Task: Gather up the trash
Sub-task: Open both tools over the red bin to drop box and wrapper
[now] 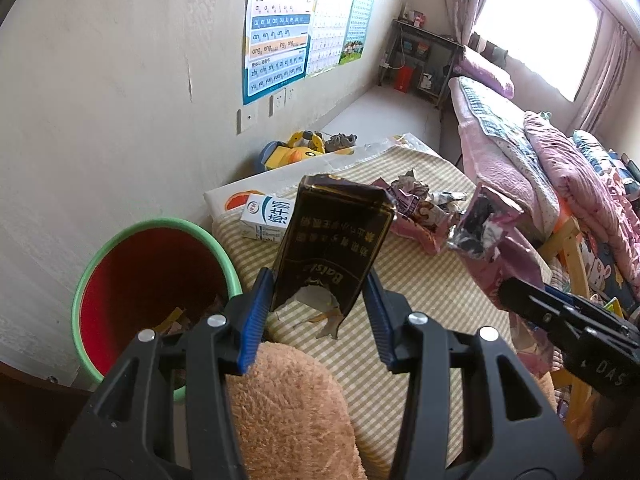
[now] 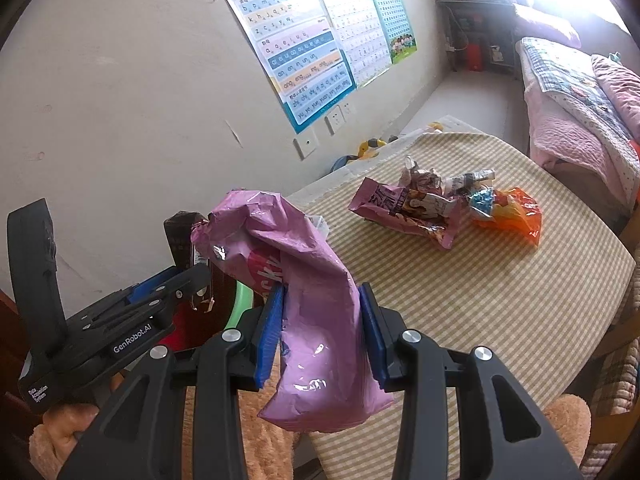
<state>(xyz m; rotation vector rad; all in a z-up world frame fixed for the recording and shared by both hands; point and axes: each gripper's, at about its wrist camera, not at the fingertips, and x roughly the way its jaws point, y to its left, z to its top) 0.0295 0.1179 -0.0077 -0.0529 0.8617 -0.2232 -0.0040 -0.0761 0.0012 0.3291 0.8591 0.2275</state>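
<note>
Left wrist view: your left gripper is clenching a torn dark brown box, holding it above the striped tablecloth just beside the red bin. Your right gripper is squeezing a crumpled pink wrapper near the table edge, while more wrappers are lying farther back.

two tongs, one bin, three posters

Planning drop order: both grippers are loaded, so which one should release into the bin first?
Probably left. The left gripper holds the dark box right beside the red bin; the right gripper's pink bag hangs over the table.
</note>
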